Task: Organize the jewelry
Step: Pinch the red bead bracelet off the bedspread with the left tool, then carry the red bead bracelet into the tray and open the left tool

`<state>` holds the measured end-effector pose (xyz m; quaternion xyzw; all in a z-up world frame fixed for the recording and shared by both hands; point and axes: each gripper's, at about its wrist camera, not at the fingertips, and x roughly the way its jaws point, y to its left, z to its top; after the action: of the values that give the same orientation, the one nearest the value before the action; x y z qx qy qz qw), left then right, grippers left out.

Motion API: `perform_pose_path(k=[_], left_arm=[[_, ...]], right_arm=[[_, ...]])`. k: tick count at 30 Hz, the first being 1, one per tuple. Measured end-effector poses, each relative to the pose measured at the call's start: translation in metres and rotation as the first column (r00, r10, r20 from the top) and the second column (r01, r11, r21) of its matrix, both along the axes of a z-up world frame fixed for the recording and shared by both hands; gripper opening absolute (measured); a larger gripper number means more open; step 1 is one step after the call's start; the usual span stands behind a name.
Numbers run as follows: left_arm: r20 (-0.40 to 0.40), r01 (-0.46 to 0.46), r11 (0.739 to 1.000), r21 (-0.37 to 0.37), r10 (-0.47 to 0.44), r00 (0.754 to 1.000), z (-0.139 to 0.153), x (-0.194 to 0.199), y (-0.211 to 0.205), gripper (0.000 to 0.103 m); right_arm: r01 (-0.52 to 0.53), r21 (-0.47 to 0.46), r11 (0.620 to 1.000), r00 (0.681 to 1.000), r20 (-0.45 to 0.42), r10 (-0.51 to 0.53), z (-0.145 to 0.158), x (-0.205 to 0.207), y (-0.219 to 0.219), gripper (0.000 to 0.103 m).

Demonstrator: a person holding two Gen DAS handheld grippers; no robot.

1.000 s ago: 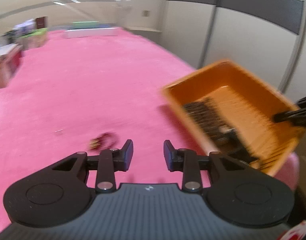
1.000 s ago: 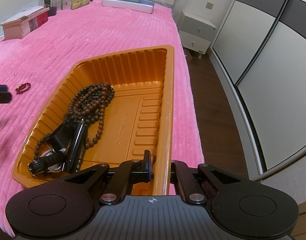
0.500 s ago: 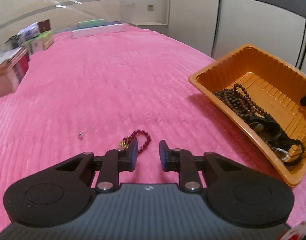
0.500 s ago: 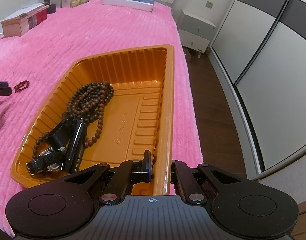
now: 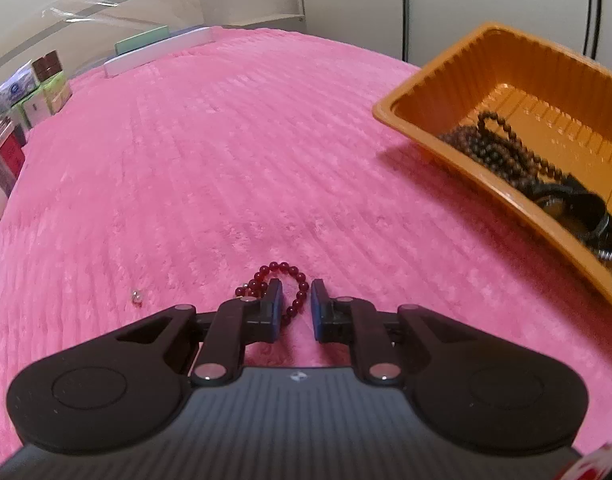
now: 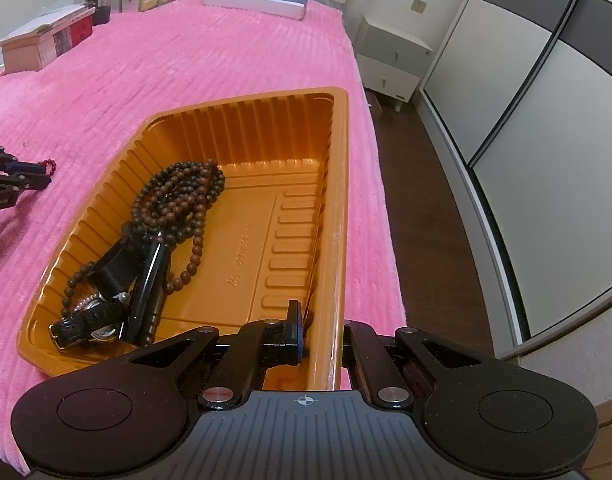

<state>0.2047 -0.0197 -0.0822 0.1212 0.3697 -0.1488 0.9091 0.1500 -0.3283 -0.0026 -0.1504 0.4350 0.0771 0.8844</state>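
Pink ribbed blanket (image 5: 226, 168) covers the whole working surface, with wide bare stretches ahead of the left tongs (image 5: 297, 308) out to the boxes (image 5: 42, 92) along the far edge. The left tongs sit low over the blanket, jaws closing, with one side of the red bead bracelet (image 5: 284, 286) lying between the fingers; the pads do not yet press on it. A small silver bead (image 5: 136, 297) lies just off to the left of these tongs, apart from the bracelet. The orange tray (image 6: 341, 184) stands to the right of the left tongs, near the blanket's right edge, beyond which the dark floor (image 6: 429, 216) drops away beside the wardrobe doors (image 6: 545, 120). The right tongs (image 6: 319, 330) are clamped together on the tray's near right rim, one finger inside, one outside. Inside the tray, brown prayer beads (image 6: 178, 200) and a black watch (image 6: 90, 320) crowd the left side; the right half of its floor is bare.
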Motion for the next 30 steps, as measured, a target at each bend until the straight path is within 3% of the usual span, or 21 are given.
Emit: perform_pose_path(k=[1, 2, 10, 23, 30], left_arm=[[-0.002, 0.009, 1.0, 0.005, -0.009, 1.0, 0.0, 0.0, -0.001, 0.005], [-0.01, 0.02, 1.0, 0.005, -0.02, 1.0, 0.001, 0.0, -0.002, 0.004], [0.012, 0.014, 1.0, -0.02, -0.013, 1.0, 0.028, -0.016, 0.009, 0.004], [0.085, -0.021, 0.978, -0.206, 0.04, 0.996, 0.111, -0.022, 0.044, 0.004], [0.121, 0.007, 0.977, -0.215, 0.019, 0.993, 0.136, -0.027, 0.036, 0.004]], right_arm=[[0.0, 0.001, 1.0, 1.0, 0.0, 0.0, 0.0, 0.0, 0.0, 0.004], [0.001, 0.001, 1.0, 1.0, 0.0, -0.001, 0.0, 0.0, 0.0, 0.004], [-0.003, -0.001, 1.0, 1.0, 0.003, 0.003, 0.001, -0.001, 0.001, 0.004], [-0.002, -0.001, 1.0, 1.0, 0.008, 0.002, 0.004, -0.002, 0.001, 0.004], [-0.002, -0.001, 1.0, 1.0, 0.009, 0.002, 0.004, -0.003, 0.001, 0.004]])
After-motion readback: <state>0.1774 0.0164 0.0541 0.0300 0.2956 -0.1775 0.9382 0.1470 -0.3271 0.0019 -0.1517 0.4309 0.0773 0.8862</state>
